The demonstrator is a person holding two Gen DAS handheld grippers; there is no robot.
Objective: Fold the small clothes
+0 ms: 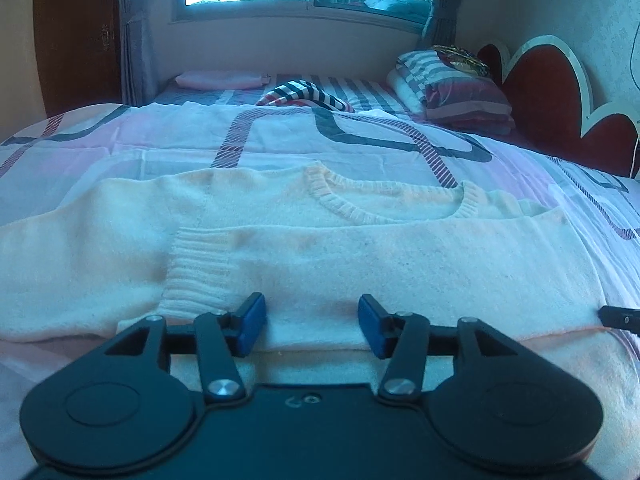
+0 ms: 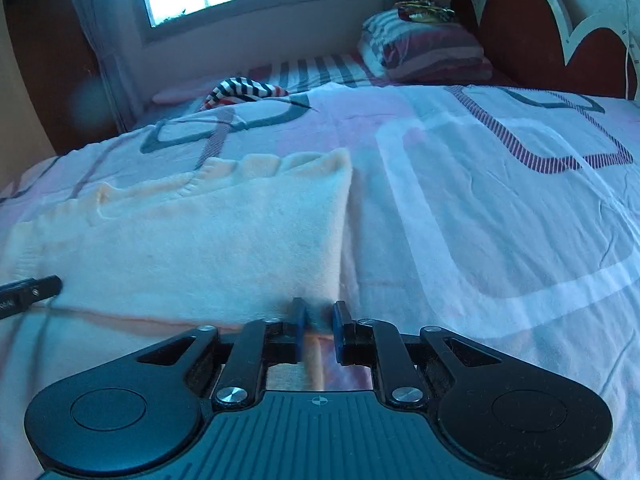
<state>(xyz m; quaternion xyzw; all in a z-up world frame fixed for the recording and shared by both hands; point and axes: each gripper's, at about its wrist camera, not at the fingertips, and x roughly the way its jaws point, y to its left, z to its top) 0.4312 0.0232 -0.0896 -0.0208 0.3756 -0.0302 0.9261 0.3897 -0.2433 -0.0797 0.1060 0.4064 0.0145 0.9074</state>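
Our left gripper [image 1: 312,326] gapes empty at six o'clock over the cream sweater [image 1: 360,248] on the bedspread [image 1: 160,140], one sleeve [image 1: 224,268] folded across, while our right gripper [image 2: 319,330] pinches its edge; more folds remain.

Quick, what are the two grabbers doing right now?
Left gripper: open over the cream sweater, holding nothing.
Right gripper: shut, pinching the sweater's edge.

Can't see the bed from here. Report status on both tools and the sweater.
Left tool open over the sweater, gripping nothing. Right tool shut on sweater's edge. Sweater flat on the bed, one sleeve folded across. Nothing in the way.
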